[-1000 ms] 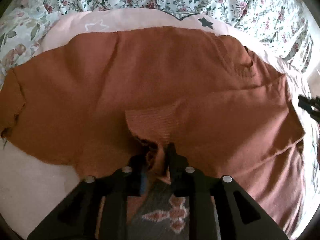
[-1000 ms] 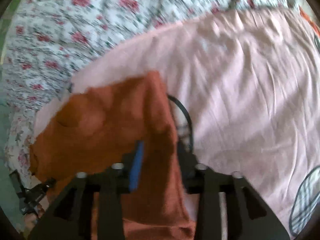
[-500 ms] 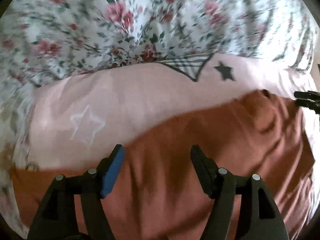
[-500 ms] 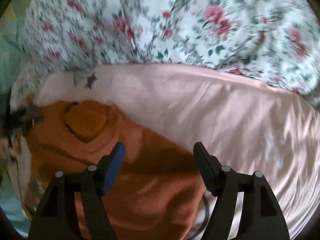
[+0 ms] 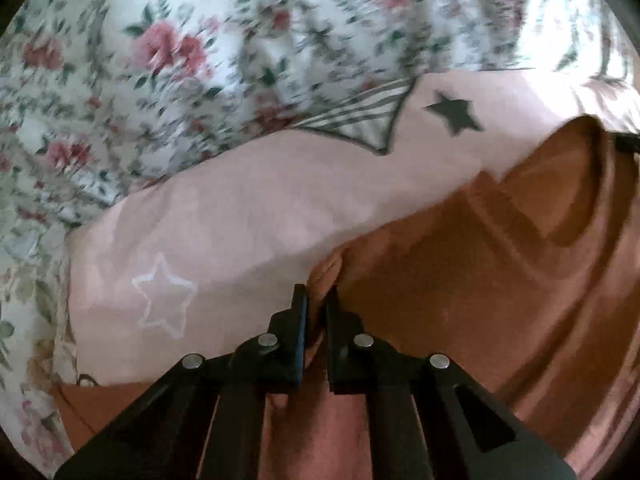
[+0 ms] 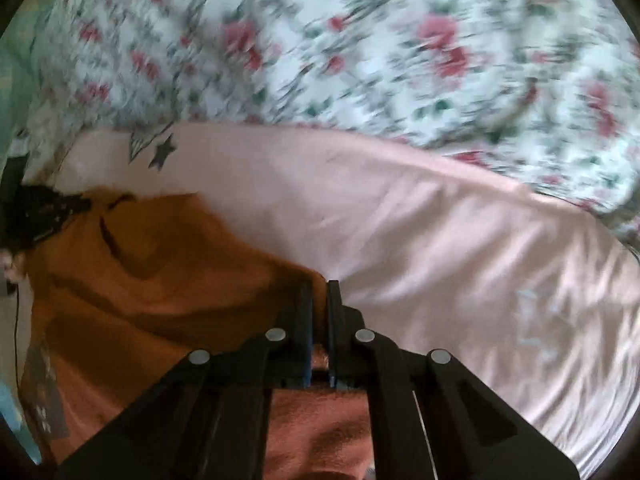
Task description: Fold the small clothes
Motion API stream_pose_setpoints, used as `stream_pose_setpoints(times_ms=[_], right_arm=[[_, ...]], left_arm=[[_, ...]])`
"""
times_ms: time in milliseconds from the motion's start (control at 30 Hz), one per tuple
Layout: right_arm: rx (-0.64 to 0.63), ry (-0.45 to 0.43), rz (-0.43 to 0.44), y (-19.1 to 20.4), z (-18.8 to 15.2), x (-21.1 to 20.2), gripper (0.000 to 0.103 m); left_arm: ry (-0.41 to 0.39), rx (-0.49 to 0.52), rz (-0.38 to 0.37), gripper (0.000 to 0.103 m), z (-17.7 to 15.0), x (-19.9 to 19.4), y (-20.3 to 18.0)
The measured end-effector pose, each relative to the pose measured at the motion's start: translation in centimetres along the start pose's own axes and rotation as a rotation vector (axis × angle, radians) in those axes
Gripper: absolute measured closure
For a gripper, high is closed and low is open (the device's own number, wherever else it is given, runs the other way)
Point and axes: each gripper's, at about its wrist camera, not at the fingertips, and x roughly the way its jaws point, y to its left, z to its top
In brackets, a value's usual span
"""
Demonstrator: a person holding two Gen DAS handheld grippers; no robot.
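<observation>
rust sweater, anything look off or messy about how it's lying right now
The rust sweater is not flat: it sags in diagonal folds between the left hand-held gripper and the right hand-held gripper, each pinching an edge. It lies over a pink sheet. No tear or stain shows.

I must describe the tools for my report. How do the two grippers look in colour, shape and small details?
Both look alike. The left gripper and the right gripper are matte black, with angular linkage arms that widen toward the camera and have triangular cut-outs. Each carries four round silver pivot pins. The fingers are narrow flat plates, and one has a blue inner pad. No cables or sleeves show.
</observation>
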Motion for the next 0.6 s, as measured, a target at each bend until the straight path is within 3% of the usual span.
stream_pose_setpoints(times_ms=[167,233,300,367,433,467,500,600], right_arm=[[0.132,0.024,-0.031,-0.8,-0.5,1.8,0.098],[0.170,0.050,-0.042,-0.4,-0.6,2.4,0.096],[0.187,0.054,-0.035,-0.1,-0.2,2.0,0.090],[0.218,0.037,-0.003,0.1,0.0,0.4,0.072],[0.231,-0.016,0.015,0.9,-0.4,-2.0,0.061],[0.232,-0.042,0.031,1.6,-0.9,-3.4,0.054],[0.234,-0.052,0.055,2.3,-1.6,-4.3,0.051],[0.240,-0.034,0.135,4.0,-4.7,-6.2,0.049]], left_arm=[[-0.025,-0.167,0.088,0.098,0.3,0.9,1.3],[0.003,-0.196,0.081,0.097,0.5,1.5,1.6],[0.015,-0.179,0.104,0.090,0.7,1.1,1.6],[0.012,-0.211,0.061,0.085,0.6,-0.3,2.0],[-0.013,-0.255,0.047,0.066,-0.1,-2.6,2.6],[-0.028,-0.275,0.057,0.048,-0.8,-3.7,3.2],[-0.040,-0.294,0.074,0.039,-2.2,-4.9,3.8],[-0.044,-0.338,0.090,0.039,-6.2,-7.3,5.1]])
